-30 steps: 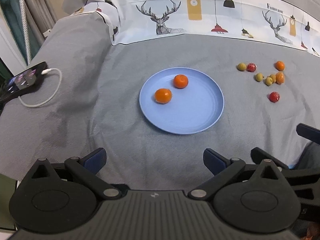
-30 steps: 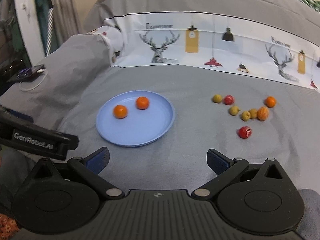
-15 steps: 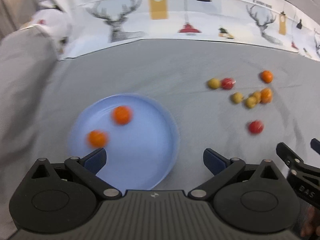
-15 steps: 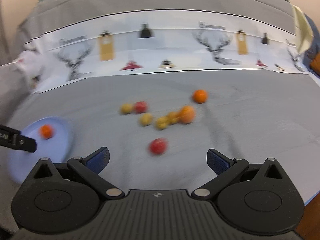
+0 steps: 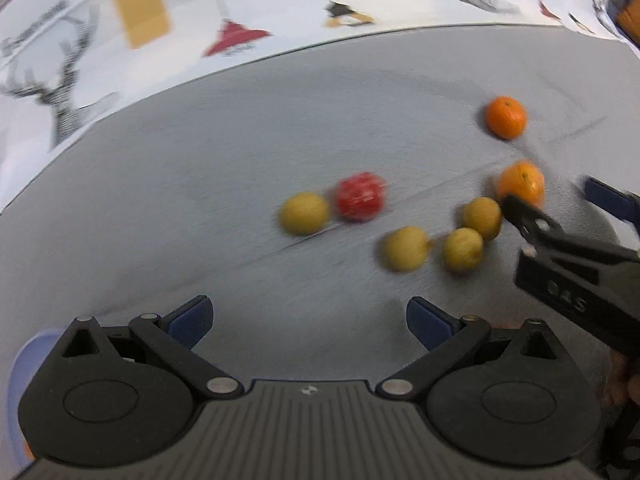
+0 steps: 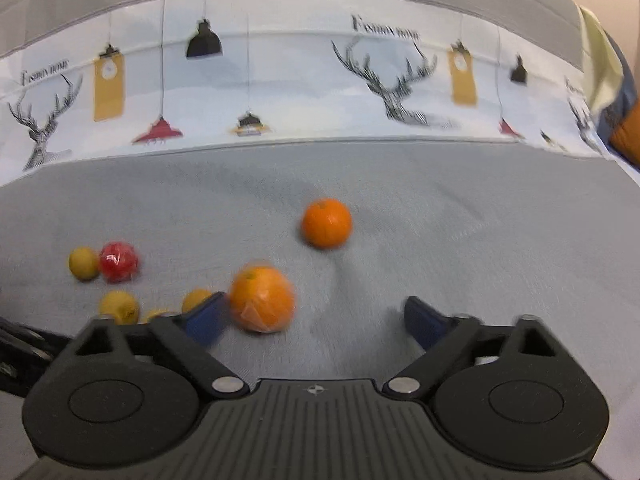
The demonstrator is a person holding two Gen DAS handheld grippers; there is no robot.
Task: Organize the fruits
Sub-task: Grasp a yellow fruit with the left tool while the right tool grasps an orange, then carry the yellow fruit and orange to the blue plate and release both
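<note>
Blue-padded jaws of the right gripper point(image 6: 312, 318) are closing over a grey bedspread point(image 6: 460, 216), with the near tangerine point(image 6: 262, 300) sitting between them, close against the left pad; the pads do not yet press it from both sides. The fruit is round, so it has no clear long axis; its stem end shows toward the top, tilted slightly to the left. A second tangerine point(image 6: 327, 223) lies further back on the cloth, apart from the first, stem end up.

In the left wrist view the left gripper point(image 5: 310, 318) stands spread wide with nothing between its pads, pointing steeply down at the cloth. Ahead of it lie four yellow-green fruits point(image 5: 406, 249), three of them bunched beside the near tangerine and one further left, touching a red fruit point(image 5: 360, 197). The right gripper reaches in from the right edge of that view, its tips flanking the near tangerine.

A sliver of the blue plate point(image 5: 18, 364) shows at the lower left corner, well apart from the loose fruit. Behind the grey cloth runs a white printed fabric point(image 6: 280, 80) with deer heads, hanging lamps and yellow tags. Both views are motion-blurred.
</note>
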